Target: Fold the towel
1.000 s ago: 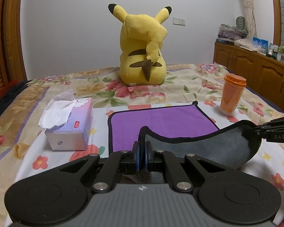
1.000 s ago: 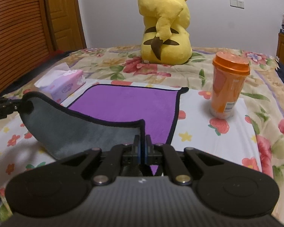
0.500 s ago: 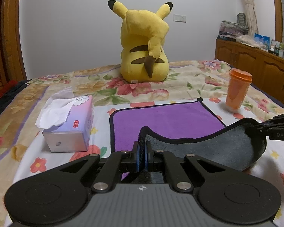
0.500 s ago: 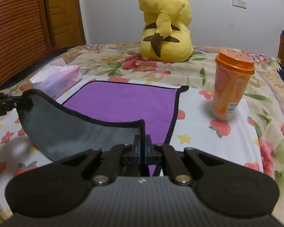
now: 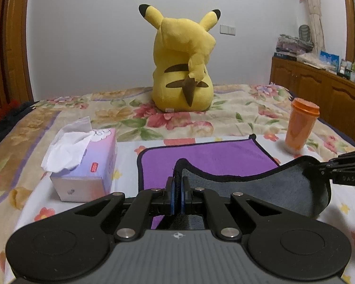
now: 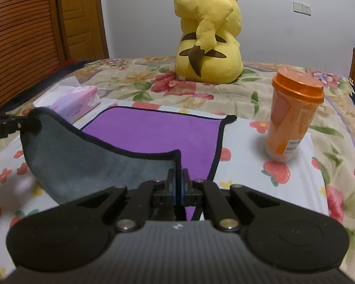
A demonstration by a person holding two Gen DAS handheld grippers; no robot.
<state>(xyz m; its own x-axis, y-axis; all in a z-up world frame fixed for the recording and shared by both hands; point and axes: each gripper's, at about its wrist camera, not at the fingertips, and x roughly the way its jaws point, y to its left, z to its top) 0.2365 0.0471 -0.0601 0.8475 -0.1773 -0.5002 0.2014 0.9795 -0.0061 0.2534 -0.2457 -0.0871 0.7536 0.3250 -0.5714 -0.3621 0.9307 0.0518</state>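
The purple microfibre towel with a grey underside and black piping (image 5: 201, 156) lies on the floral bed cover (image 5: 236, 116), its near edge lifted off the bed. The left gripper (image 5: 176, 189) is clamped on the near-left corner and the right gripper (image 6: 177, 184) on the near-right corner, so the raised edge sags between them, grey side showing. The flat far half stretches straight ahead of both grippers, the far edge running crosswise, parallel to the held one. Neither hand is nearer, so I judge the fold wants both corners carried forward together toward the far corners
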